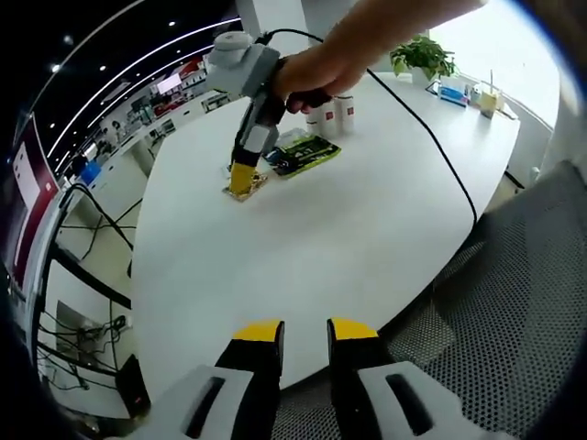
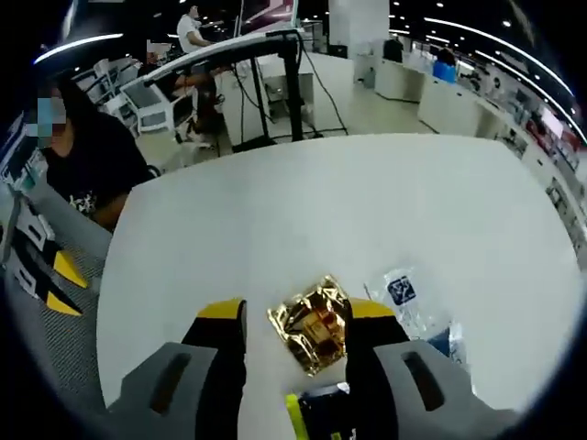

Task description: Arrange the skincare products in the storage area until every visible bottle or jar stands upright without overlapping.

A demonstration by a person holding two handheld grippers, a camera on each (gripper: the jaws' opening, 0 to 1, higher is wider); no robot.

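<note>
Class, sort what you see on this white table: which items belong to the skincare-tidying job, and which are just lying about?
Job items: gold foil packet, green-and-black pack, white bottles, clear sachet, right gripper.

Lying about: potted plant, black cable, mesh chair.

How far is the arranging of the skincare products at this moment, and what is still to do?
Partly done, it seems: two white bottles already stand upright on the white table. In hand: the right gripper is open around a gold foil packet lying on the table. Left to do: a green-and-black pack and a clear sachet lie flat beside it. The left gripper waits open at the near edge.
</note>
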